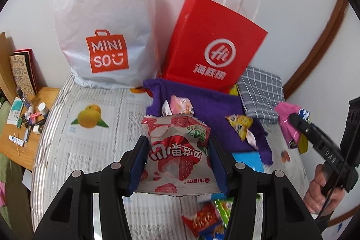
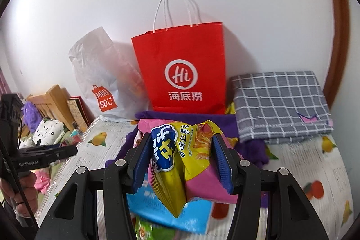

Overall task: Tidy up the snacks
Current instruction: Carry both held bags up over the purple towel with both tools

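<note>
White wall stands behind a fruit-print table (image 1: 94, 105), where a white plastic bag (image 1: 105, 33) and a red paper bag (image 1: 213, 46) lean side by side, with a folded grey checked cloth (image 2: 281, 102) to the right of the red one. A purple cloth (image 1: 202, 109) lies in front of the bags with a few small snacks on it.

Your left hand-held gripper (image 1: 177, 156) is closed partway on a red-and-white strawberry snack packet (image 1: 177, 150), both pads pressing its sides, and the packet hangs clear of the table. Your right hand-held gripper (image 2: 180, 159) is clamped the same way on a pink-and-yellow sweet potato stick packet (image 2: 184, 161), also lifted, with the red paper bag straight ahead of it.

You look to be somewhere in the middle of the job. Two packets are in hand but not yet put away. Still loose are a yellow wrapped snack (image 1: 240, 127) and a pink packet (image 1: 180, 105) on the purple cloth, and a red packet (image 1: 202, 219) and a blue packet (image 2: 171, 210) below your grippers. Whether either bag already holds snacks, you cannot tell from here; their openings face away.
</note>
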### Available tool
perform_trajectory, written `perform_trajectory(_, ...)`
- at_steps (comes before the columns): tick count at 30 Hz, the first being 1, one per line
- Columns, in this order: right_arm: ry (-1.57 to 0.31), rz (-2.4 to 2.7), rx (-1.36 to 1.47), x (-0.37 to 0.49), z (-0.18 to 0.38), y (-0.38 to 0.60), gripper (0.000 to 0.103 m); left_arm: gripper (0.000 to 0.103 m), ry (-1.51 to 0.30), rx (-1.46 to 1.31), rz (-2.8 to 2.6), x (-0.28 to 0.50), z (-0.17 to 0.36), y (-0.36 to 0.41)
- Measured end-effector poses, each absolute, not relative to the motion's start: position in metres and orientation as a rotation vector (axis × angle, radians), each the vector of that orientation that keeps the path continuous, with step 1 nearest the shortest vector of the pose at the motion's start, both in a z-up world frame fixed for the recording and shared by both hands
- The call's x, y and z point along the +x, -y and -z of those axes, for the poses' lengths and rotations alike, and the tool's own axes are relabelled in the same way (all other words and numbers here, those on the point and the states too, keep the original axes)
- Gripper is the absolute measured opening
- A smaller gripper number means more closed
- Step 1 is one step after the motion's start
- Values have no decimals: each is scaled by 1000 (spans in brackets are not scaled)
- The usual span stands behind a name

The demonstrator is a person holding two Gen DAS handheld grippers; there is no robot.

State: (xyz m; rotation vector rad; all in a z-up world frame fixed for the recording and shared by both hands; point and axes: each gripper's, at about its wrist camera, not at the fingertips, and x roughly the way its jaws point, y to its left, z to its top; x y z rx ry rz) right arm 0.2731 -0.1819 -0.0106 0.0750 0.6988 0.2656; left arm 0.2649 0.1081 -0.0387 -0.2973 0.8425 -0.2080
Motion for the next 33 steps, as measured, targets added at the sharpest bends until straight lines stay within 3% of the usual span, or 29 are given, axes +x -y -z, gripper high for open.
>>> perform_trajectory(15, -780, -300, 5, 355, 42, 181, 53, 51, -866, -391, 158, 337, 43, -128)
perform_trajectory(33, -992, -367, -115, 379, 111, 171, 54, 51, -921, -399, 174, 367, 61, -111)
